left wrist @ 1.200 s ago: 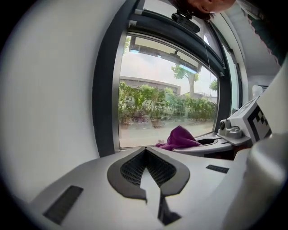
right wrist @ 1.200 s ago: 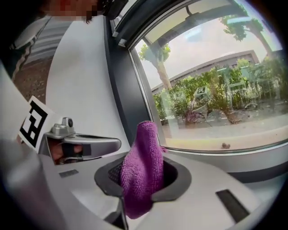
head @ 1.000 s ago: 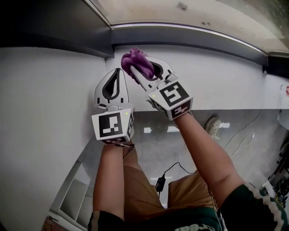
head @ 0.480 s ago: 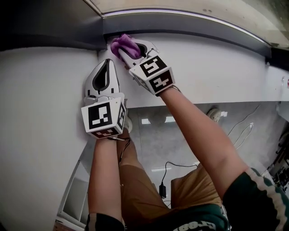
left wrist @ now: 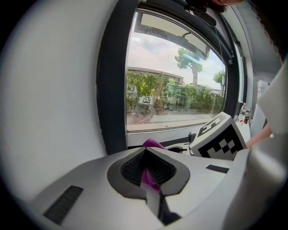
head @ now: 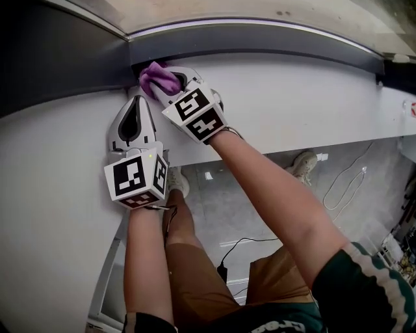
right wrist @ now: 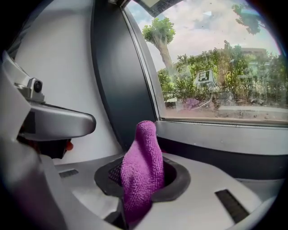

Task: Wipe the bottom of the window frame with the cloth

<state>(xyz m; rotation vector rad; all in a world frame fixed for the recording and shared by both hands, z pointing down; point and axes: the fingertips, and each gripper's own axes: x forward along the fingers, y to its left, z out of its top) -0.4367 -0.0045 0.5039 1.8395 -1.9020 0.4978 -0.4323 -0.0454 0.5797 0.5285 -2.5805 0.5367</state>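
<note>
- Left gripper (head: 135,101): jaws closed tip to tip. A thin purple streak shows at the seam in the left gripper view, and what it is cannot be told. The gripper rests on the white sill (head: 305,97), just beside the right gripper and on its left, with its jaws pointing toward the window. It carries no visible part of the cloth in the head view.
- Right gripper (head: 174,83): jaws clamped on the purple cloth (head: 158,77). A bunched wad of cloth stands out past the fingertips. This gripper is nearer to the frame and is angled forward and to the left, across the front of the left gripper.
- Cloth position: at the left end of the bottom frame member (head: 273,40), in the corner where that member meets the dark upright (head: 58,58). The right gripper view shows the cloth tip raised in front of this corner. Contact with the frame cannot be confirmed.
- Governing relation: the long axis of the bottom member runs from the cloth toward the person's right, and almost its whole length lies on that side. Judgement: the wipe should press the cloth forward onto the member, then run right along that axis. The right arm is crossed over the left, so it should uncross as it goes.
- Glass (head: 260,10): lies just beyond the bottom member.
</note>
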